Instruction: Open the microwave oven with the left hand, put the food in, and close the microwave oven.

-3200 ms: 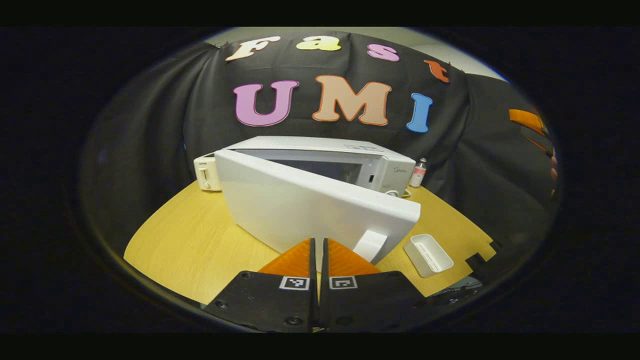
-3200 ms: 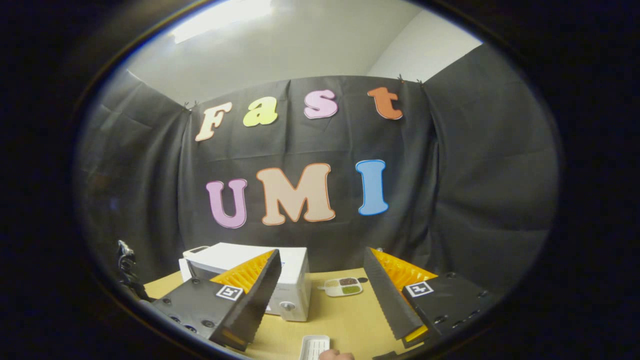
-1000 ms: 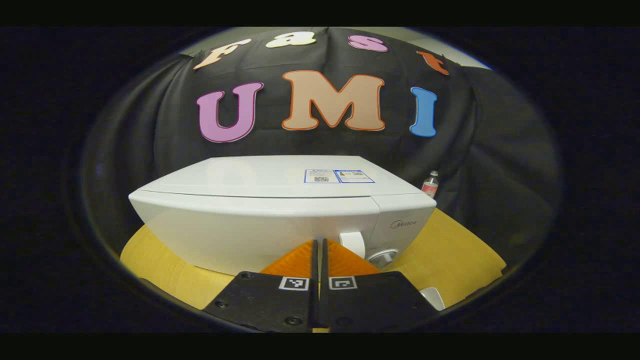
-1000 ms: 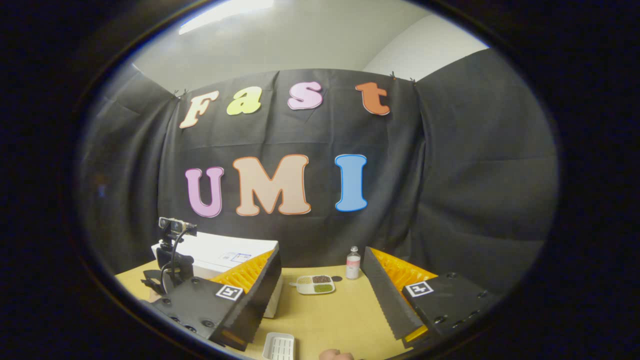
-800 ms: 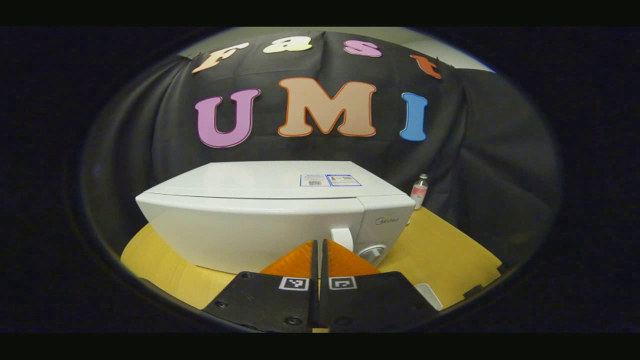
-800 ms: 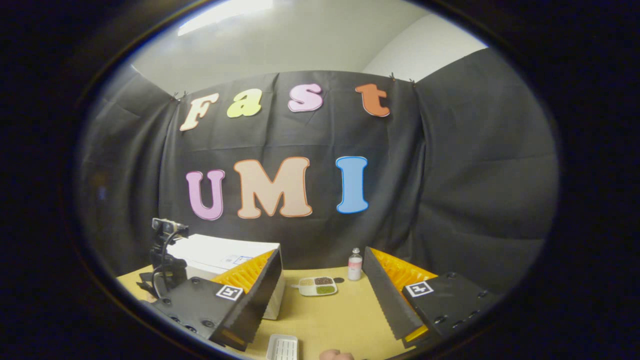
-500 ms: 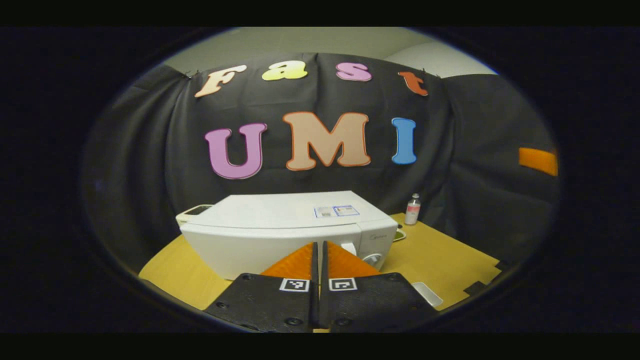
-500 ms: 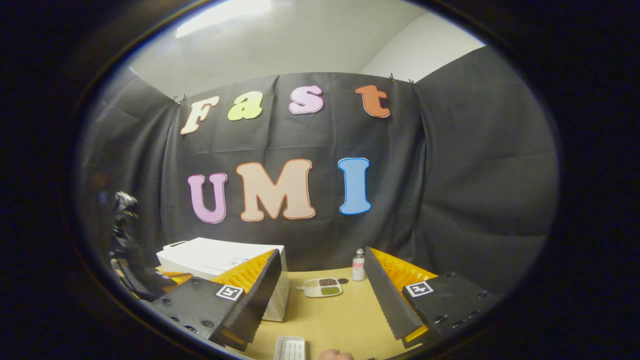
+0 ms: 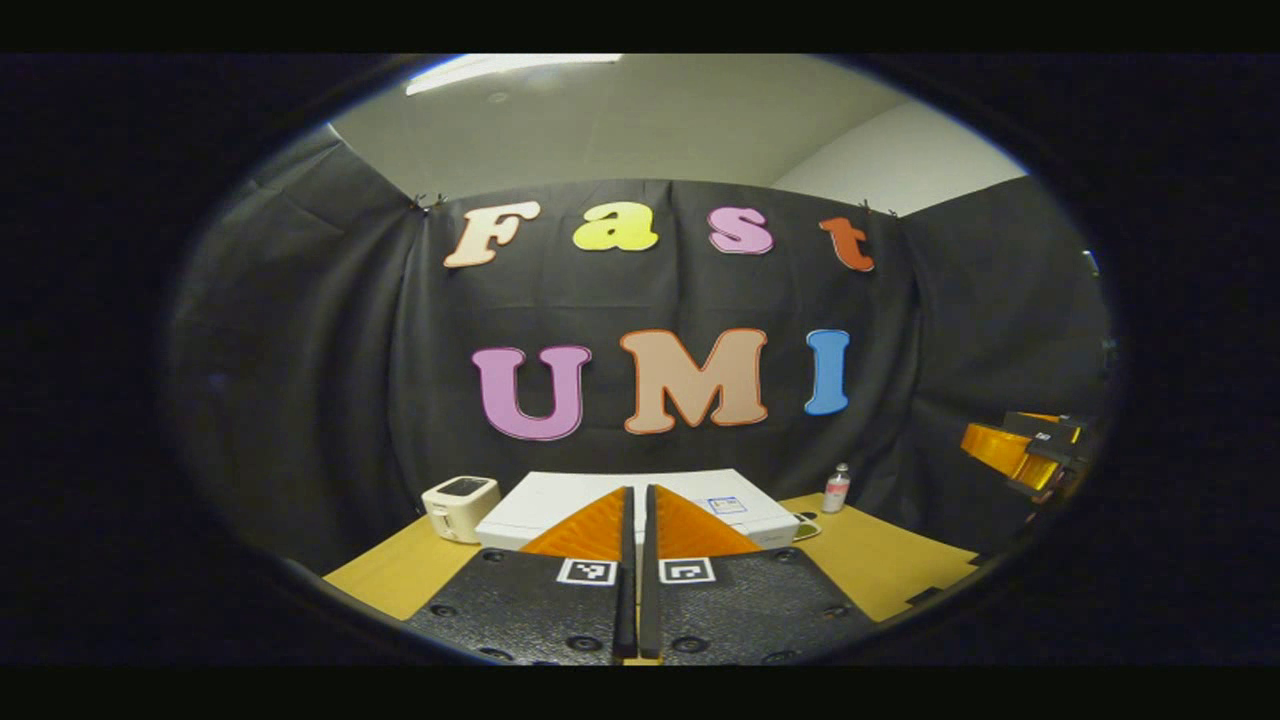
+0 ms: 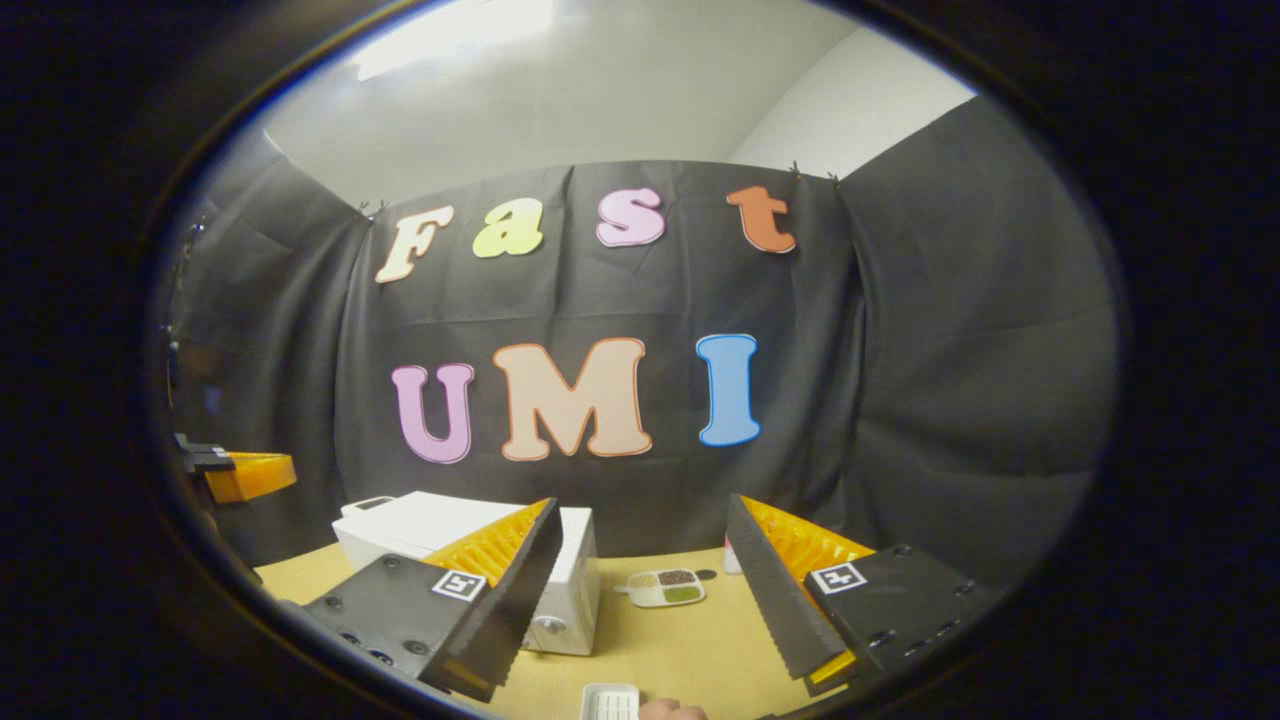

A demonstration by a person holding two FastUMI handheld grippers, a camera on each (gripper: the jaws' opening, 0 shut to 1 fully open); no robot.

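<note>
The white microwave (image 10: 420, 525) stands on the wooden table (image 10: 680, 640) with its door shut; its knob (image 10: 545, 623) shows on the front. From the left gripper view its top (image 9: 745, 500) lies low and well ahead of my left gripper (image 9: 637, 492), whose orange fingers are shut with nothing between them. My right gripper (image 10: 642, 515) is open and holds nothing, raised over the table. A compartment plate of food (image 10: 665, 588) rests on the table to the right of the microwave. My left gripper (image 10: 240, 472) also appears at the far left of the right gripper view.
A small white toaster (image 9: 460, 505) sits left of the microwave. A little bottle (image 9: 835, 488) stands at the back of the table. A white tray (image 10: 610, 702) lies at the near edge beside a bit of a hand (image 10: 670, 710). My right gripper (image 9: 1010, 450) hovers far right.
The microwave door, ajar 3.2 s ago, is shut. My shut left gripper has drawn back and risen away from the door. The right gripper stays open and almost still.
</note>
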